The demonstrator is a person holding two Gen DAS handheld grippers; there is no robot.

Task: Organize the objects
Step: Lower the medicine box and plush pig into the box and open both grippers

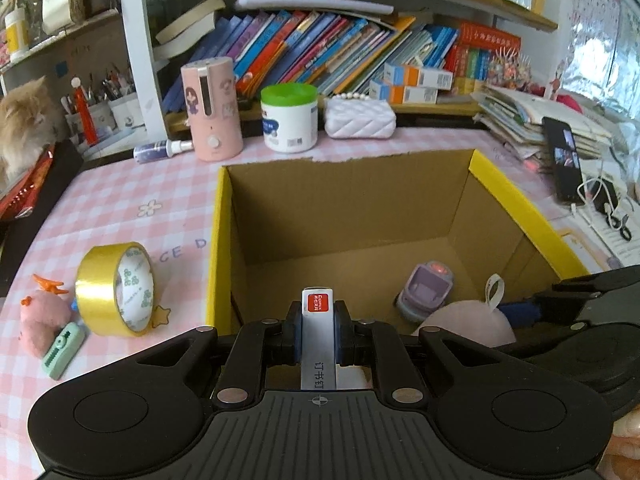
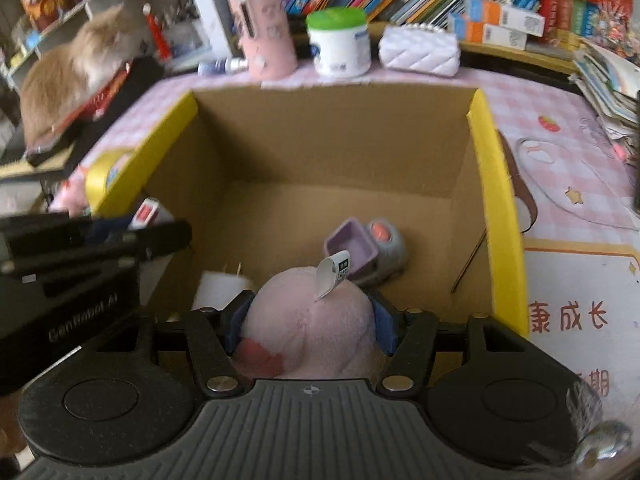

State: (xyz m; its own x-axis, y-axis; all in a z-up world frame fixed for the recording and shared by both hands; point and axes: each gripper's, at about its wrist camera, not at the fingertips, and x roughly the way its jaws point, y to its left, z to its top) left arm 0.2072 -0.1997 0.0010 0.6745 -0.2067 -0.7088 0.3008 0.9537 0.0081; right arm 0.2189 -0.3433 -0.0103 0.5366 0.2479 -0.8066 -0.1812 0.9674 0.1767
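Observation:
An open cardboard box (image 1: 520,204) with yellow-taped rims stands on the pink checked table. Over its near edge my left gripper (image 1: 317,320) is shut on a narrow white staple box (image 1: 317,304) with a red label. In the right wrist view my right gripper (image 2: 308,320) hangs over the same box (image 2: 496,200), its blue pads pressed on a pink plush toy (image 2: 312,320) with a white tag. The left gripper (image 2: 132,224) shows at that view's left edge. A purple toy car (image 2: 360,248) and a white plug (image 2: 222,290) lie on the box floor.
Left of the box lie a yellow tape roll (image 1: 114,288), a small pink plush (image 1: 42,320) and a green clip-like item (image 1: 62,354). Behind it stand a pink cylinder (image 1: 212,108), a green-lidded jar (image 1: 290,118) and a white purse (image 1: 360,118). A cat (image 1: 24,124) sits far left.

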